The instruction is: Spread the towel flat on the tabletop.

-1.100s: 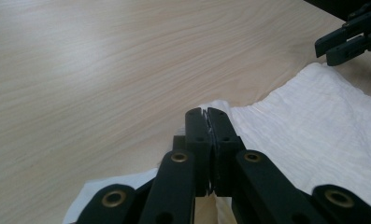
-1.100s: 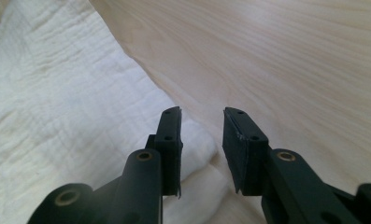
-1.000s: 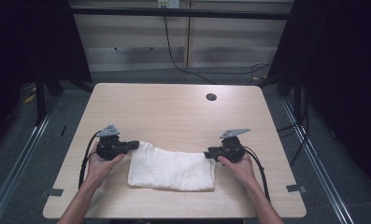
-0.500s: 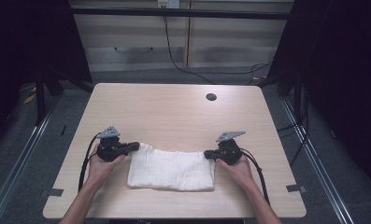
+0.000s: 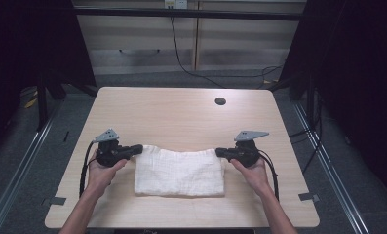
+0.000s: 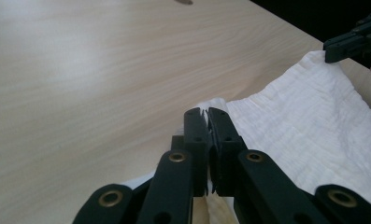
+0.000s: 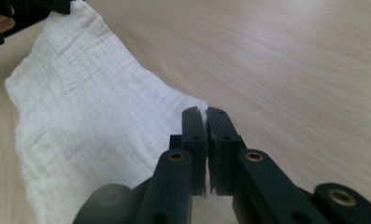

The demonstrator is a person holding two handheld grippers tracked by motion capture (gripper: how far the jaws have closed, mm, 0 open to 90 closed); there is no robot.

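Each hand-held gripper, left [image 5: 138, 148] and right [image 5: 219, 152], is clamped on a far corner of the white cloth [image 5: 179, 173], low centre of the worktop [image 5: 181, 112]. Best raise both corners evenly, keeping the edge taut.

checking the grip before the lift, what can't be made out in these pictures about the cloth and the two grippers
- Left gripper view: the white cloth corner inside the shut jaws is covered by the jaws; how much is pinched is unclear.
- Right gripper view: the same, with a sliver of cloth at the tips.
- High view: the cloth's underside and layer count are hidden; the dark round spot on the table is too small to identify.
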